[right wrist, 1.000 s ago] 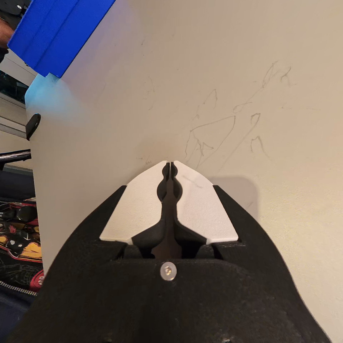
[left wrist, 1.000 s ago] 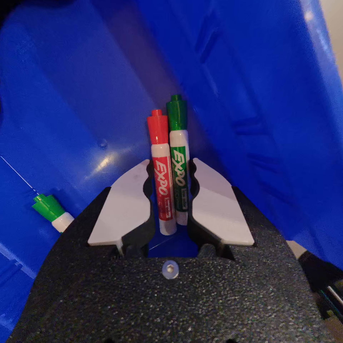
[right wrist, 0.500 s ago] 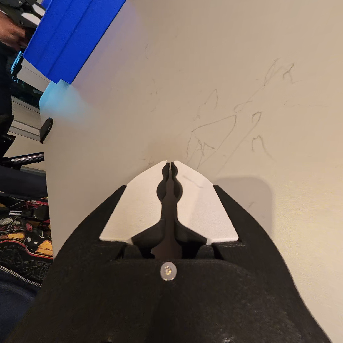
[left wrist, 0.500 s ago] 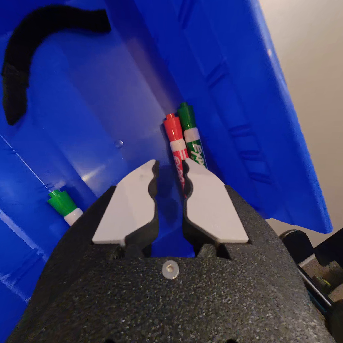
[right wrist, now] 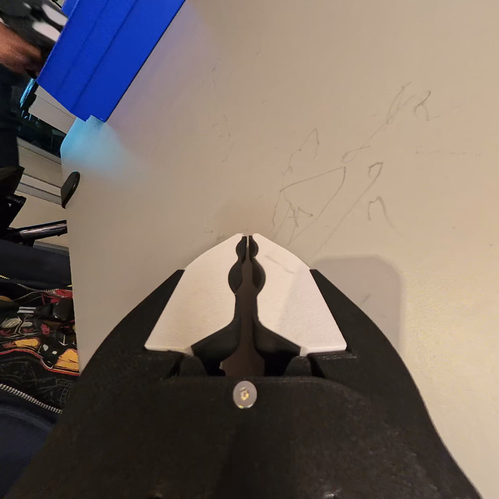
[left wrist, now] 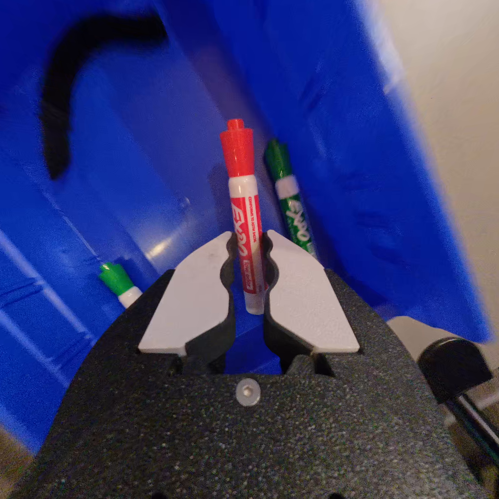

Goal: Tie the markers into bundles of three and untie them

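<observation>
Inside the blue bin [left wrist: 337, 135], starting at its left wall, a black strap [left wrist: 58, 102] lies curled on the floor toward the far left corner; it is probably the tie for bundling, though the blur leaves that unsure. Nearer, a light green marker [left wrist: 118, 283] pokes out beside the left gripper's body, loose on the bin floor. In the middle, the left gripper [left wrist: 249, 267] is clamped on the red marker [left wrist: 244, 216], gripping its barrel low down with the cap pointing away. Just right of it, a dark green marker [left wrist: 290, 199] lies loose along the foot of the bin's right wall.

On the pale tabletop [right wrist: 324, 81], the right gripper [right wrist: 247, 266] is squeezed closed on nothing, well apart from the bin's near corner.

By my reading, the work is at an early stage: one marker is picked up, two sit separate, and no bundle of three exists. Gathering, tying and untying all remain.
</observation>
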`<state>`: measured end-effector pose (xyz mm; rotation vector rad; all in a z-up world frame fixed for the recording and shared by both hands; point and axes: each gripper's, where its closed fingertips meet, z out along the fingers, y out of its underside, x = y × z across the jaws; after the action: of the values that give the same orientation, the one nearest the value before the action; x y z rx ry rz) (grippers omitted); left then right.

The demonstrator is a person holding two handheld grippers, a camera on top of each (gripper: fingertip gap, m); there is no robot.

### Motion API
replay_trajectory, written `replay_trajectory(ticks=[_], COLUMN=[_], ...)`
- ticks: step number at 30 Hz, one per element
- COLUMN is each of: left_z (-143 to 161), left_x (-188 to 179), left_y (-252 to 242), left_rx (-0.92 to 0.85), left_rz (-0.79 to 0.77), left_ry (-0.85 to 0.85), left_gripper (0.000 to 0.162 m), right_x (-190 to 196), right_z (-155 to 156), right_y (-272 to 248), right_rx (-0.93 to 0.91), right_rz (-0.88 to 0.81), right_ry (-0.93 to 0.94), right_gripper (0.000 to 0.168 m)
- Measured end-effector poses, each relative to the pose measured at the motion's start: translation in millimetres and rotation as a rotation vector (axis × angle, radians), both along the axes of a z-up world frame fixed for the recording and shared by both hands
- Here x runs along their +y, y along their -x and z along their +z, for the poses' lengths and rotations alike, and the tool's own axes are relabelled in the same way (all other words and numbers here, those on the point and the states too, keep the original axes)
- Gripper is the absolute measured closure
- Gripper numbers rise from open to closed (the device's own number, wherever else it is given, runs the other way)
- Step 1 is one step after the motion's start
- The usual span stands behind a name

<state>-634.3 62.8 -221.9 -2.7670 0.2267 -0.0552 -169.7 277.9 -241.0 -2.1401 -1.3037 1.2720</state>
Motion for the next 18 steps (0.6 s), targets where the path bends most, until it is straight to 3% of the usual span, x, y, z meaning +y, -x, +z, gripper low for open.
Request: replay_trajectory(ticks=[4,6,8,10,13,16,18], left_z=[85.2,120.6,133.0,118.3,63.9,0.8,-23.3], left_x=[26.8,43.5,59.4,71.0,81.9,80.6,80.0], left_y=[-29.6,-76.7,-144.2,-215.2,-300.2,-338.0,-345.9], left_rx=[0.003,-0.03,-0.11,-0.184,-0.249,-0.191,-0.149], left_rz=[-0.029,-0.131,-0.279,-0.429,-0.592,-0.683,-0.708], left_ry=[-0.234,-0.312,-0.328,-0.27,-0.132,0.034,0.094], left_gripper=[0.143,0.144,0.143,0.143,0.143,0.143,0.143], right_x=[-1.2,-3.1,-4.9,-6.3,-6.4,-5.4,-6.8], right_z=[0.1,0.1,0.9,2.7,9.0,16.6,19.1], right_y=[0.8,1.3,1.4,1.3,-0.1,-3.0,-4.7], right_rx=[0.0,0.0,0.004,0.017,0.067,0.128,0.147], right_rz=[0.011,0.024,0.035,0.044,0.044,0.04,0.05], right_ry=[-0.004,-0.014,-0.029,-0.039,-0.029,0.011,0.02], right_gripper=[0.167,0.167,0.167,0.167,0.168,0.168,0.167])
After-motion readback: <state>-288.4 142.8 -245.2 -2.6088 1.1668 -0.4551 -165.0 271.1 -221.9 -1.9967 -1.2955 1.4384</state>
